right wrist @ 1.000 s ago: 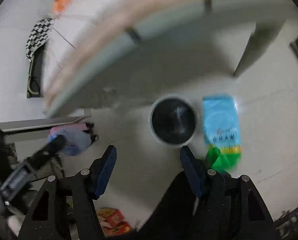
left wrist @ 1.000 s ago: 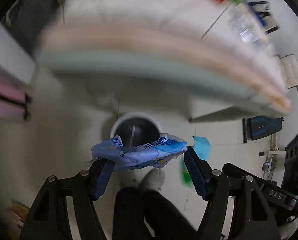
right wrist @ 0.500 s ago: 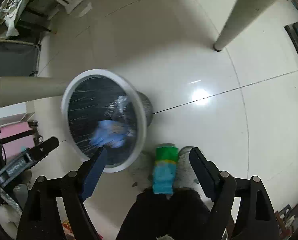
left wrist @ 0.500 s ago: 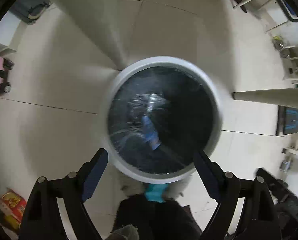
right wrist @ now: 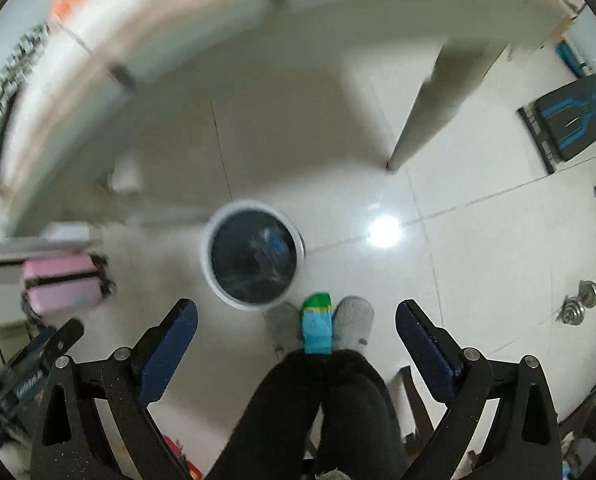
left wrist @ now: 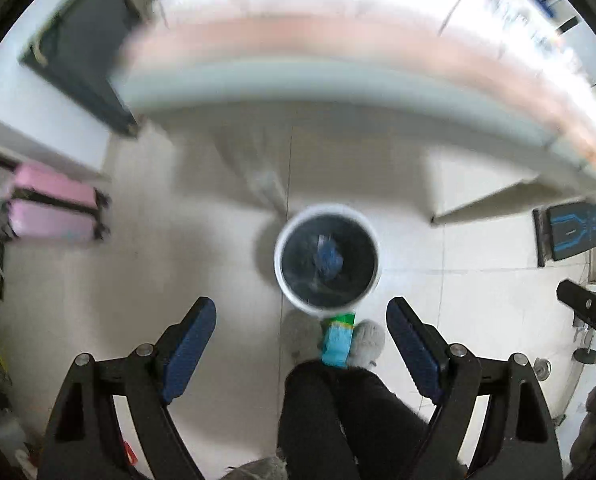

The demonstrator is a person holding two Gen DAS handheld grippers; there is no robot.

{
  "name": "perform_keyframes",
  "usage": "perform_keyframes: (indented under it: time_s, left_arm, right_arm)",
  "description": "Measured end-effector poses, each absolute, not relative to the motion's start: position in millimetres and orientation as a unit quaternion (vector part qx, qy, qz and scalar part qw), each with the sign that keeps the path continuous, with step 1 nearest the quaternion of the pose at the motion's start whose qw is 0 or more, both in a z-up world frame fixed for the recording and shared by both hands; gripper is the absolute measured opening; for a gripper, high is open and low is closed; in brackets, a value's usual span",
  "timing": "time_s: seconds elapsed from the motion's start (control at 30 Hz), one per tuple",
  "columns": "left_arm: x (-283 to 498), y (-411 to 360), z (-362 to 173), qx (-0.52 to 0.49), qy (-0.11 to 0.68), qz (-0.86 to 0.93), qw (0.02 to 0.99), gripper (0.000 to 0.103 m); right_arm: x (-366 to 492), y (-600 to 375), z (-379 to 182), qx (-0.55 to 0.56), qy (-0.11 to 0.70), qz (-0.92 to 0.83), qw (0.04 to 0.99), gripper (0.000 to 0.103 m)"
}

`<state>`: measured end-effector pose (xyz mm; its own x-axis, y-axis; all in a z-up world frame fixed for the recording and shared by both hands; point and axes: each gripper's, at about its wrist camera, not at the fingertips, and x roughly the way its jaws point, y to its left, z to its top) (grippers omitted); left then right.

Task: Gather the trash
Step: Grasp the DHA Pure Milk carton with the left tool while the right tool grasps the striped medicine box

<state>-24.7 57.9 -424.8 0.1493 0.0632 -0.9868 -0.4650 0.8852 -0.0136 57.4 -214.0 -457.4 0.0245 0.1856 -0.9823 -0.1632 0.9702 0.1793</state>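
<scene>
Both our left tongs [left wrist: 299, 344] and right tongs [right wrist: 296, 342] gape empty above the bin [left wrist: 325, 258] ahead, blue wrapper [left wrist: 329, 257] already inside, while the green-blue packet [right wrist: 317, 326] between our slippers remains.

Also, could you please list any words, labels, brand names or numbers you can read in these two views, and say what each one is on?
None can be read with confidence.
Blue and green packet between the grey slippers: it has print, too small and blurred.
Black device at the lower left of the right wrist view: white lettering, blurred.
Blue wrapper in the trash bin: any print is smeared by motion.
</scene>
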Motion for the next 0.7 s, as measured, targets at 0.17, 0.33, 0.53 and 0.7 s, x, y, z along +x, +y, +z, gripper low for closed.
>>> perform_keyframes:
  time_s: [0.17, 0.33, 0.53, 0.7]
  left_arm:
    - [19.5, 69.9, -329.3, -0.137, 0.574, 0.187, 0.785, 0.087]
    - [92.7, 67.8, -276.5, -0.11, 0.526, 0.213, 0.816, 0.087]
    - [199.6, 57.1, -266.8, -0.064, 0.534, 0.227, 0.812, 0.102]
    - [278.9, 52.0, -294.1, -0.05, 0.576, 0.235, 0.781, 0.102]
  right_arm:
    - [98.7, -205.0, -352.8, 0.045, 0.645, 0.127, 0.752, 0.101]
    - [173.5, -186.0, -298.4, -0.017, 0.628, 0.15, 0.763, 0.101]
    - [295.1, -152.1, -307.4, -0.237, 0.623, 0.184, 0.723, 0.101]
    - [373.6, -128.9, -357.0, -0.378, 0.615, 0.212, 0.659, 0.101]
